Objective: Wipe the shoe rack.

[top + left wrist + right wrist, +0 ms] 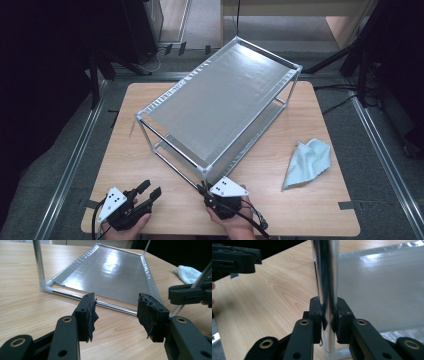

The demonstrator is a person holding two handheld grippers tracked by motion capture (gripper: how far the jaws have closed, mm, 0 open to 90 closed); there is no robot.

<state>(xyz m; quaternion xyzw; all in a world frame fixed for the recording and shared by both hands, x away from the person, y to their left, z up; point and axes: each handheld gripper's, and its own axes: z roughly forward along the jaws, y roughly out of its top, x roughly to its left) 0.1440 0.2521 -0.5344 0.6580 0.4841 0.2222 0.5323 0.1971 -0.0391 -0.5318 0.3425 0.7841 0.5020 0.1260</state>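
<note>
The rack [220,107] post's top runs past the frame's upper edge (right gripper view, slightly blurred).

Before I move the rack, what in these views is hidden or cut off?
- High view: right gripper jaws on the rack post, masked by its grey plate.
- Right gripper view: the post's top, cut by the upper edge; its foot, behind the jaws.
- Left gripper view: cloth, cut off by the right gripper's jaw.
- High view: lower shelf, mostly under the top shelf.

A two-tier metal rack [220,107] with chrome tubes and silvery fabric shelves stands upright, set diagonally on the wooden table.
</note>
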